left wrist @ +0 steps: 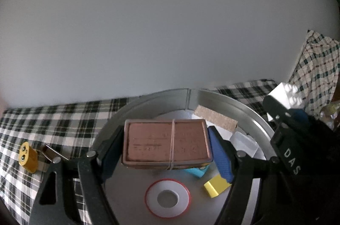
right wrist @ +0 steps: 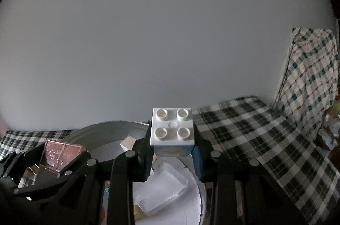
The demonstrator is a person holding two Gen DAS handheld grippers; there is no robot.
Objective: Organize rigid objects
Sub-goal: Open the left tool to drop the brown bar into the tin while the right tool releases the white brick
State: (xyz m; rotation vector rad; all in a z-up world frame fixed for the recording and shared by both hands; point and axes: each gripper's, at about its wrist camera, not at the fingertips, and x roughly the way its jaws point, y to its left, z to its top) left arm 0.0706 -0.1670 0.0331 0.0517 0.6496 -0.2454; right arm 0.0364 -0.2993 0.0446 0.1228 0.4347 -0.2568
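My left gripper (left wrist: 166, 146) is shut on a flat copper-coloured tin (left wrist: 166, 143) with a rubber band round it, held above a round metal tray (left wrist: 229, 101). My right gripper (right wrist: 173, 148) is shut on a white four-stud toy brick (right wrist: 172, 127), held over the tray's right side (right wrist: 99, 129). The brick also shows at the right of the left wrist view (left wrist: 285, 95), and the tin at the left of the right wrist view (right wrist: 61, 153).
In the tray lie a white ring with a red edge (left wrist: 167, 197), a yellow block (left wrist: 216, 184), a light blue block (left wrist: 196, 171), a cork block (left wrist: 215, 117) and a clear plastic box (right wrist: 161, 191). A yellow cylinder (left wrist: 27, 158) lies on the checked cloth (left wrist: 53, 118) at left.
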